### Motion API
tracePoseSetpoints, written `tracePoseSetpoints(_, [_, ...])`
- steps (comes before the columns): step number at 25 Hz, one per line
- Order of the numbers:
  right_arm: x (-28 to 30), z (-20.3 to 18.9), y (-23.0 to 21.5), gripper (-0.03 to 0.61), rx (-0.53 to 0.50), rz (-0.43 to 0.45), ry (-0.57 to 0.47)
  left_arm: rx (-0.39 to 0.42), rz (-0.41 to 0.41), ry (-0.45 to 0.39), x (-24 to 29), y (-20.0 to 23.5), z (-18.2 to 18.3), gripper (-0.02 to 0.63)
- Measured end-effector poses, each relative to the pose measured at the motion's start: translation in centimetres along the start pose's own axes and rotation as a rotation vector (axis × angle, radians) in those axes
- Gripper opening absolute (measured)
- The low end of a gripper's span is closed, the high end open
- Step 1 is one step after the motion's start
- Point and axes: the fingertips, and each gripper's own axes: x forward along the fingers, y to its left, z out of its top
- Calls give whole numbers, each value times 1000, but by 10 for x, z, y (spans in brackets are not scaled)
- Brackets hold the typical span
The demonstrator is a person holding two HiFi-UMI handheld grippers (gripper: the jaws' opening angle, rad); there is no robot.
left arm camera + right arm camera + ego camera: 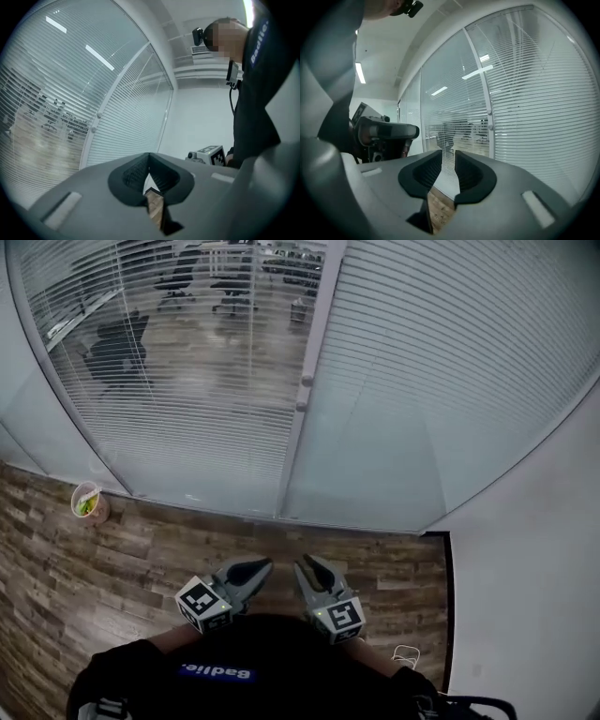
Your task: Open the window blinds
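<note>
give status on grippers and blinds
Left gripper shut, empty; right gripper open, empty. Left blind slats open, right blind closed, neither touched. Nothing in the way.

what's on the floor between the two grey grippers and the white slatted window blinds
Only bare wood-plank floor, seen in the head view, lies between the left gripper, the right gripper and the white slatted window blinds.

- The left gripper (254,569) is held close before the body, its jaws closed together at the tips, with nothing gripped.
- The right gripper (308,568) is held just beside it, its jaws set narrowly apart and empty.
</note>
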Motion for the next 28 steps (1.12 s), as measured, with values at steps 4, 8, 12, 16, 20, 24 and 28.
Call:
tracePoseSetpoints(4, [14,11,17,84,-45,14,-24,-14,3,-23,-12,21,4,0])
tracePoseSetpoints(8, [22,33,36,67,-40,38,-99,29,-38,-6,-20,18,3,0])
tracePoseSetpoints(12, [25,36,43,57,-58,62,-110,-1,2,-35,-28,34,8,0])
tracePoseSetpoints(16, [20,39,40,48,-54,48,-111,12,-11,-36,-26,28,14,0])
tracePoseSetpoints(20, [22,37,38,48,-47,55,-104,20,-11,-27,-24,27,13,0])
tracePoseSetpoints(24, [21,34,38,35,-55,63,-98,15,0,-24,-23,26,13,0])
tracePoseSetpoints(28, [21,26,39,3,-73,75,-76,20,6,-14,-22,24,10,0])
